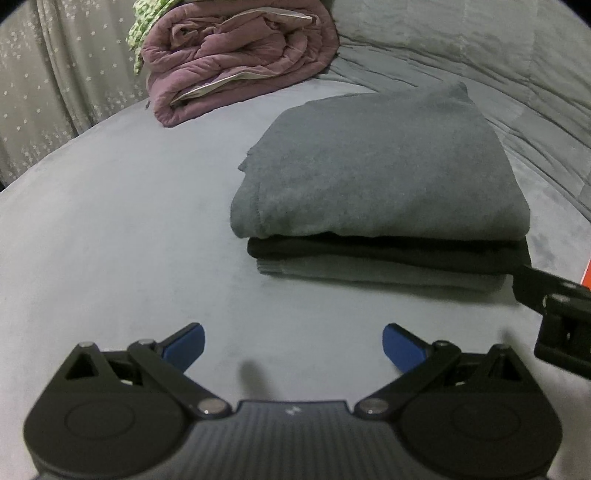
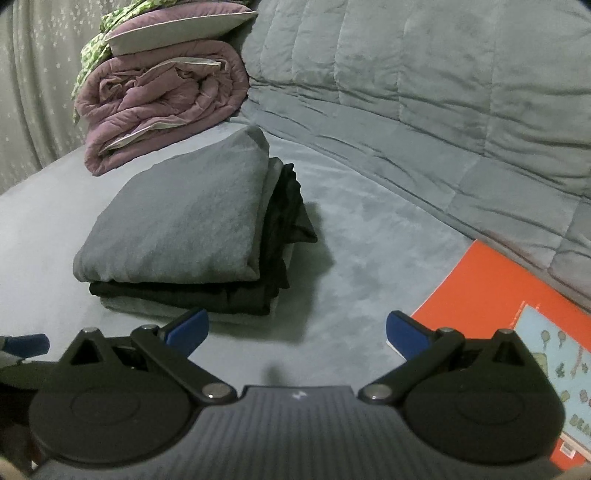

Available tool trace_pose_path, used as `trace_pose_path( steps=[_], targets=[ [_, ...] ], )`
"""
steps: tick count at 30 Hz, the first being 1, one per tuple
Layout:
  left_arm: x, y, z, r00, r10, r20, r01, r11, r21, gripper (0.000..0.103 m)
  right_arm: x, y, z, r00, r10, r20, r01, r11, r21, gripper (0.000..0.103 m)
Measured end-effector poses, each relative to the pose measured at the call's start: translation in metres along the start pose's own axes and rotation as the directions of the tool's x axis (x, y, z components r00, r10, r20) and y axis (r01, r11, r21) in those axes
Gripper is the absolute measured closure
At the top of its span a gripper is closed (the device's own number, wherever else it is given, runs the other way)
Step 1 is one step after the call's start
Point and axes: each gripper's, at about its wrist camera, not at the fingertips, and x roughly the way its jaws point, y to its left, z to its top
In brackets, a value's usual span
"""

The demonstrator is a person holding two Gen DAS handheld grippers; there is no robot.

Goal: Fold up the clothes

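A stack of folded clothes (image 1: pixel 376 177) lies on the grey bed surface (image 1: pixel 110 221): a grey garment on top, a black one (image 1: pixel 388 251) under it, a lighter grey one at the bottom. The stack also shows in the right wrist view (image 2: pixel 184 214). My left gripper (image 1: pixel 293 349) is open and empty, in front of the stack and apart from it. My right gripper (image 2: pixel 297 332) is open and empty, just in front of the stack's right corner. Part of the right gripper's body (image 1: pixel 554 317) shows at the right edge of the left wrist view.
A rolled purple quilt (image 2: pixel 162 99) with a pillow (image 2: pixel 177 29) and a green patterned cloth (image 2: pixel 92 48) on it sits at the back left. A quilted grey blanket (image 2: pixel 443 92) rises behind. An orange book (image 2: pixel 509 306) lies at the right. A starred curtain (image 1: pixel 44 92) hangs left.
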Motion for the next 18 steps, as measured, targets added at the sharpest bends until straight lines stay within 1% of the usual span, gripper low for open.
trace_pose_path(
  steps=[18],
  targets=[
    [0.0015, 0.0014, 0.0007, 1.0, -0.015, -0.001, 0.015, 1.0, 0.01, 0.001, 0.0027, 0.0052, -0.0001, 1.0, 0.006, -0.009, -0.006, 1.0, -0.011, 0.0]
  ],
)
